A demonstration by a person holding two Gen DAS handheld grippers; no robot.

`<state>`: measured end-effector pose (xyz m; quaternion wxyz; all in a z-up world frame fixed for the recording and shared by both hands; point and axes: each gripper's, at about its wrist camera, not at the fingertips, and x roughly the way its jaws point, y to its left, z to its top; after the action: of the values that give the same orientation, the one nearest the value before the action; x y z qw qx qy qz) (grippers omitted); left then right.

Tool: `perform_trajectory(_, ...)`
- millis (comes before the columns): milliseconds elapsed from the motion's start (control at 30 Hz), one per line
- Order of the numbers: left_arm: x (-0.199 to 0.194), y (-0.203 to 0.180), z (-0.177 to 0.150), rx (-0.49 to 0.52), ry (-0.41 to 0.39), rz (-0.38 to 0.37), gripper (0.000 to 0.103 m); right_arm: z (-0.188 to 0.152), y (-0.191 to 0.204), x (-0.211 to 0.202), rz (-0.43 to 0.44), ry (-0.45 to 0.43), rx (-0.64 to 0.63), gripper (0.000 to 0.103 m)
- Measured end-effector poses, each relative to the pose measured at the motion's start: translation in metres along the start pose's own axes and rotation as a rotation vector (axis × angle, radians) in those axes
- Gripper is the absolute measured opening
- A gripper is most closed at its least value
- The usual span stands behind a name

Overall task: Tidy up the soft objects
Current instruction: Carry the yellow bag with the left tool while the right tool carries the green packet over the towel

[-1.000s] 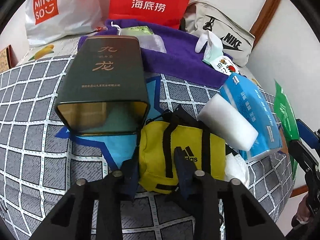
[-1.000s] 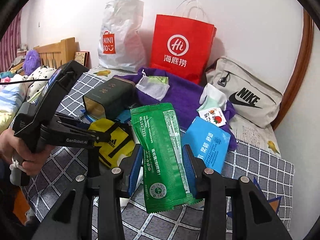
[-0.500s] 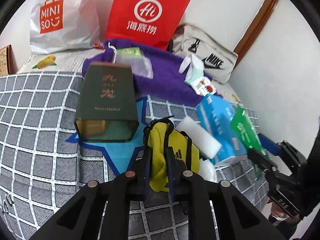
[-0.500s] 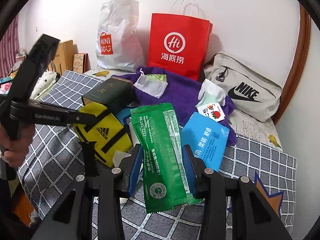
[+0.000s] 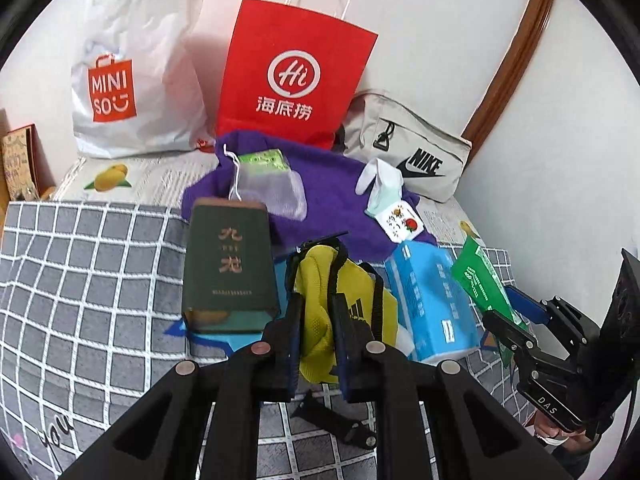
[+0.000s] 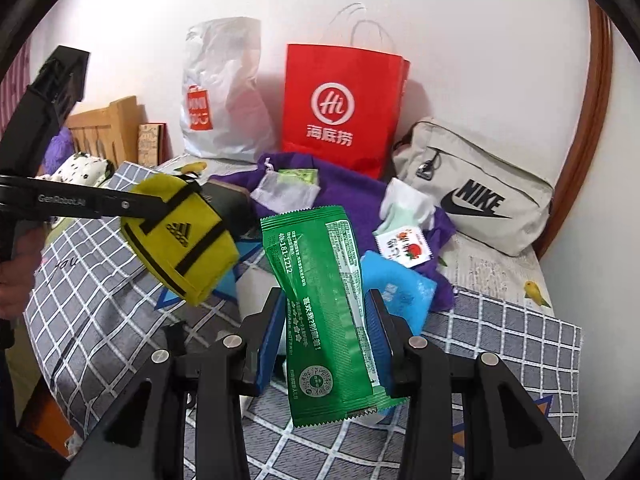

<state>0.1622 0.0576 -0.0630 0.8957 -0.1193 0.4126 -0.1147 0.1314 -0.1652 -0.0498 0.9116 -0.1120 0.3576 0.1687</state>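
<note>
Bright even light, soft shadows, heavy fisheye warp w/ dark corners

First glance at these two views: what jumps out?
The red paper bag standing against the back wall, between a white plastic bag and a grey Nike bag. Up front, the left gripper is clamped on a yellow pouch, lifted off the checked bedspread. The right gripper pinches a green packet upright over the clutter.
</note>
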Motion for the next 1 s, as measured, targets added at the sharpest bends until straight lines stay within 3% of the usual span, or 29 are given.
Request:
perform_trajectory(467, 0.003, -0.003, 0.035, 0.005, -0.021, 0.012, 0.014, 0.03, -0.034, 0.02, -0.013, 0.015, 0.051, 0.04)
perform_trajectory(1000, 0.026, 0.009, 0.079, -0.001, -0.019, 0.037, 0.014, 0.072, -0.06, 0.079, -0.005, 0.052, 0.068, 0.04)
